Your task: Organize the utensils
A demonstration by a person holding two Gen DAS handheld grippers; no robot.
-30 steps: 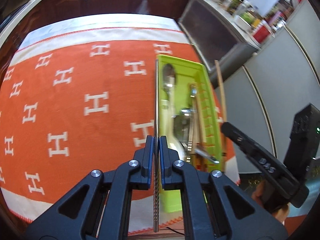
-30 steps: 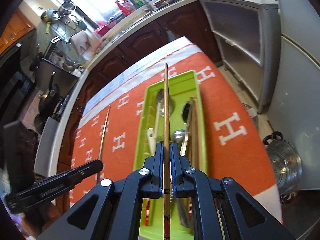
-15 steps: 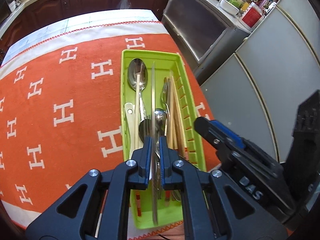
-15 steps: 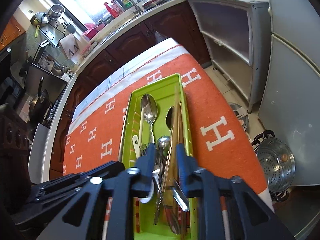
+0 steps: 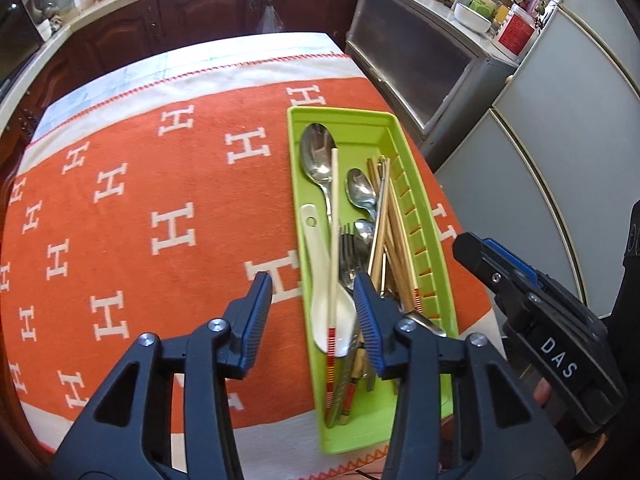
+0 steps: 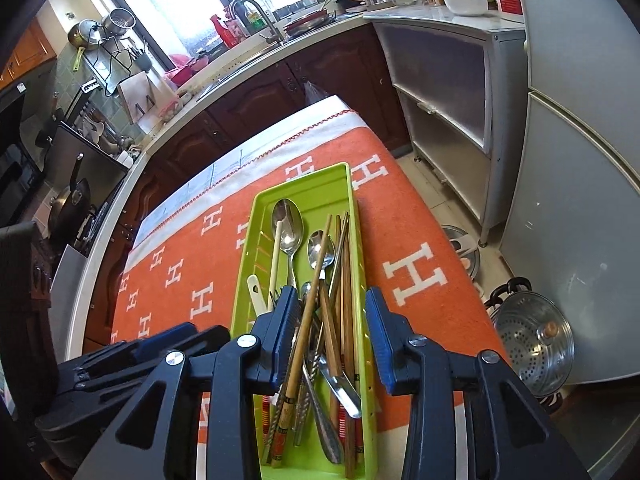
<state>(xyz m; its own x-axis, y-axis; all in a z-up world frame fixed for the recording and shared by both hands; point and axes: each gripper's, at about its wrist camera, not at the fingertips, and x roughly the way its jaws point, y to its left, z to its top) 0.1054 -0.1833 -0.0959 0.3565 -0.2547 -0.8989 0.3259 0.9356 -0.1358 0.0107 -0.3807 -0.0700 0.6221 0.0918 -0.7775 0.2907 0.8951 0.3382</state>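
Note:
A lime green utensil tray point(image 5: 430, 216) point(image 6: 248, 248) lies on the orange cloth at the table's right edge. It holds metal spoons point(image 5: 316, 156) point(image 6: 286, 224), a white ceramic spoon point(image 5: 326, 300), a fork, wooden chopsticks point(image 5: 396, 240) point(image 6: 344, 280) and a pale chopstick with red bands point(image 5: 333, 240). My left gripper point(image 5: 314, 304) is open and empty above the tray's near left part. My right gripper point(image 6: 332, 336) is open and empty above the tray's near end. The right gripper also shows in the left wrist view point(image 5: 520, 300).
The orange cloth point(image 5: 160, 200) with white H marks covers the table. Dark wood cabinets and a counter with a sink point(image 6: 248, 40) stand behind. A grey cabinet point(image 6: 452, 80) and a steel steamer pot point(image 6: 532, 340) on the floor are to the right.
Both grippers held a chopstick a second ago. Each has opened and let its chopstick fall into the green tray. Both grippers have moved over the tray.

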